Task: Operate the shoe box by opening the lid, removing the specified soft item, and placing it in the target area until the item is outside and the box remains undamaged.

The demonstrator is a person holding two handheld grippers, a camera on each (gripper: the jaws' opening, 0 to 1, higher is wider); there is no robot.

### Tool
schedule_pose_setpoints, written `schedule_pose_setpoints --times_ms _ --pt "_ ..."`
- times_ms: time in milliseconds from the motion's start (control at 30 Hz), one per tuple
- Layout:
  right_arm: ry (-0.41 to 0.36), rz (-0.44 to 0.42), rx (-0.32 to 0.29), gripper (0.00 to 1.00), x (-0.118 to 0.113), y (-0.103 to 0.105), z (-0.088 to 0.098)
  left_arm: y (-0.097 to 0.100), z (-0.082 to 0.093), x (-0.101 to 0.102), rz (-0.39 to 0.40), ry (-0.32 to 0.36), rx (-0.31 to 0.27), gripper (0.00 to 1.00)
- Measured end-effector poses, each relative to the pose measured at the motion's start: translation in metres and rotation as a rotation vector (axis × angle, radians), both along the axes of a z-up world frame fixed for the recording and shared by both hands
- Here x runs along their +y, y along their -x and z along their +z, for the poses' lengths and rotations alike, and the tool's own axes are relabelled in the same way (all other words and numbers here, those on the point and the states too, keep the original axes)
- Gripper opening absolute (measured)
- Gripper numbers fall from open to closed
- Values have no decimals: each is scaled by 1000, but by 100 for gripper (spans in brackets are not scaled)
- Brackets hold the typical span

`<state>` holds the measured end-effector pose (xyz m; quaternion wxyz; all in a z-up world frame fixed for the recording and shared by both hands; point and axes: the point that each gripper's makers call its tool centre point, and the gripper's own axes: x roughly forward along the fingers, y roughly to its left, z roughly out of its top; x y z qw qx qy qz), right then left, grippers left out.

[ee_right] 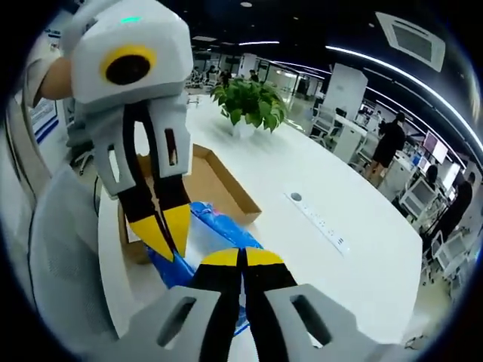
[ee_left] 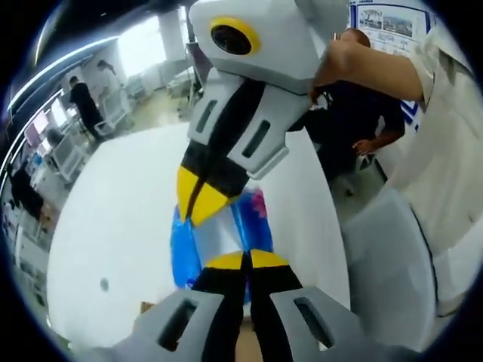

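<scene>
- Two grippers pinch one blue plastic bag (ee_right: pixel 219 226) on the white table (ee_right: pixel 332 188): left gripper (ee_left: pixel 245 260) and right gripper (ee_right: pixel 243 256), jaws together on it.
- Open cardboard shoe box (ee_right: pixel 226 185) sits just behind the bag.
- Potted plant (ee_right: pixel 249 102) stands beyond.

You're working over a large, glossy white table (ee_right: pixel 355 226). Directly on it lie an open brown cardboard shoe box (ee_right: pixel 226 185) and, just beside it toward you, a crinkly blue plastic bag (ee_right: pixel 219 230). Farther along stand a leafy green potted plant (ee_right: pixel 249 105) and a flush white power-socket strip (ee_right: pixel 321 221).
</scene>
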<state>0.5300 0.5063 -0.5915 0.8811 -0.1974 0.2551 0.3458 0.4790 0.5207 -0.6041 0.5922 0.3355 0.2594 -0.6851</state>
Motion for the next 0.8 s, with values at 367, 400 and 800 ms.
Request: schedule_pose_setpoints --times_ms 367,400,800 --pt "-31 -84 24 0 -45 8 -13 4 -14 -41 -26 6 21 0" --pt "-31 -89 26 0 -49 9 -15 3 -16 -44 -26 7 23 0" --pt "-38 -163 64 0 -91 13 -43 4 -43 -84 -58 -4 56 0"
